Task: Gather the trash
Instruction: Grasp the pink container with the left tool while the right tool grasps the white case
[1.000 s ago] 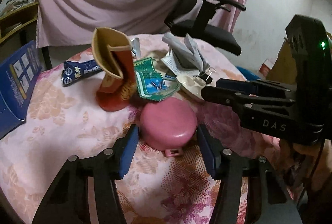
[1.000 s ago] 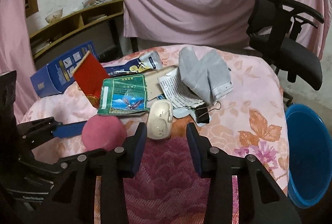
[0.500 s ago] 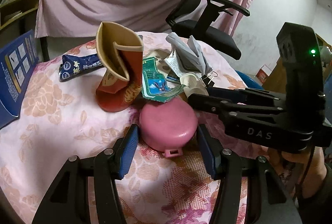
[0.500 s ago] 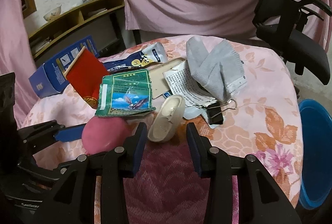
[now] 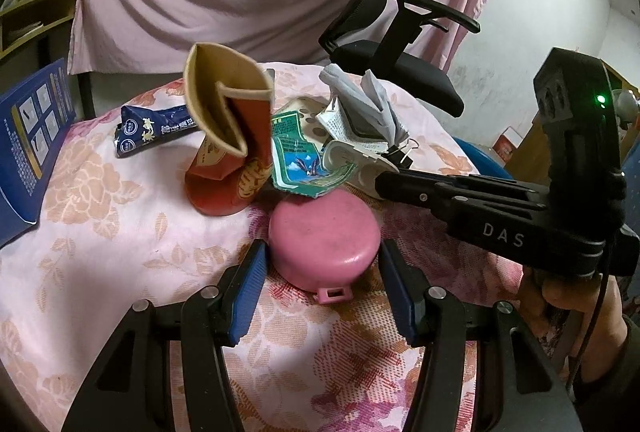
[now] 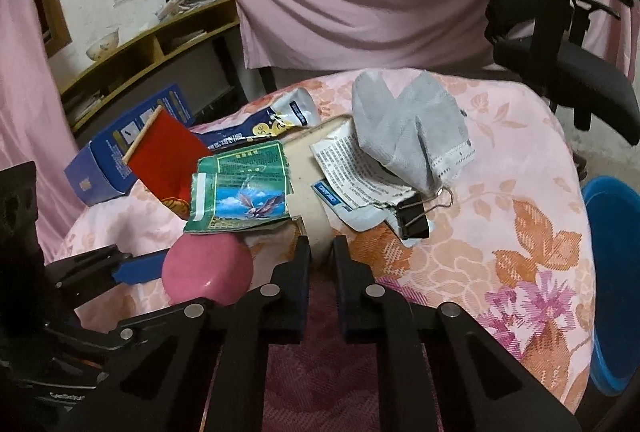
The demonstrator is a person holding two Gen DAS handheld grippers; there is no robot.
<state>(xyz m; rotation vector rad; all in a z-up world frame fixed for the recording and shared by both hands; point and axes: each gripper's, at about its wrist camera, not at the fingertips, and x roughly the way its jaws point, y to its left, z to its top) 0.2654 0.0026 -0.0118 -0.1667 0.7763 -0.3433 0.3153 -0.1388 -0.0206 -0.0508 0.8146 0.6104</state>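
Cream plastic is what our right gripper (image 6: 320,252) just clamped: its fingers have been closing and now pinch the edge of the cream case (image 6: 316,188), bottom middle of the right wrist view, under the green wrapper (image 6: 244,192). Our left gripper (image 5: 322,280) sits half-open around the pink round box (image 5: 324,238) at frame center, fingers not pressing it. Everything's on the floral-cloth desk (image 5: 100,232); blue bin (image 6: 612,272) at the right edge.

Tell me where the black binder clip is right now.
In the right wrist view the black binder clip lies on the floral tablecloth, just right of centre, clamped on the printed papers below the grey cloth, up and right of the right gripper.
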